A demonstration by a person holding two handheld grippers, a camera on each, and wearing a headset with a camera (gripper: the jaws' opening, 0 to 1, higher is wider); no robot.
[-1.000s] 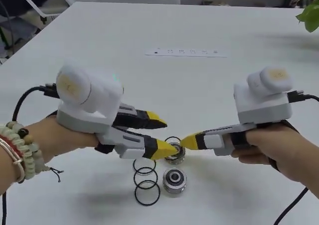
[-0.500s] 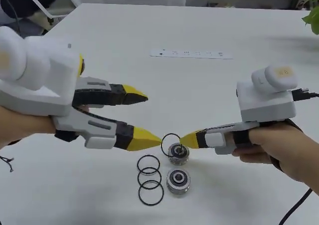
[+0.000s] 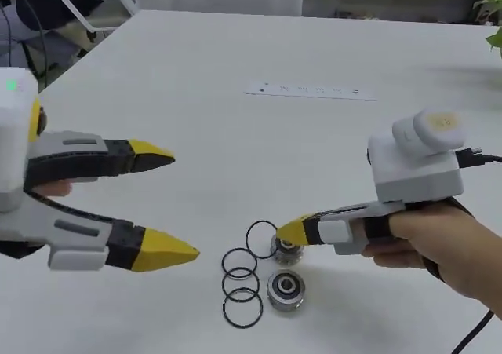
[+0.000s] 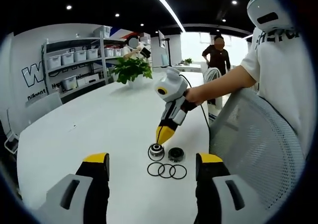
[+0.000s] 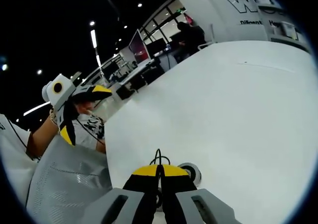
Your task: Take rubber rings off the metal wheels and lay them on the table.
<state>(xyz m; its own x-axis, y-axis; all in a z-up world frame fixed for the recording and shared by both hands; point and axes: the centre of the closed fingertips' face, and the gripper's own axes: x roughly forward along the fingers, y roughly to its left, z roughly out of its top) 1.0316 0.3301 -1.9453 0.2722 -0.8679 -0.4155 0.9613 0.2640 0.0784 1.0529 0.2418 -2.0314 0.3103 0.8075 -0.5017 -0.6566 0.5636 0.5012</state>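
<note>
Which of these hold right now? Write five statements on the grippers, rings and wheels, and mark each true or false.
1. The yellow-tipped left gripper has its jaws wide apart, with nothing between them. True.
2. The yellow-tipped right gripper is open. False: its jaws are shut, with the tip at the far round metal wheel.
3. Three black rubber rings lie in a row on the white table. True.
4. Three metal wheels sit on the table. False: there are two, the far one and the near wheel.
5. The left gripper touches a wheel. False: it is well apart from both.
</note>
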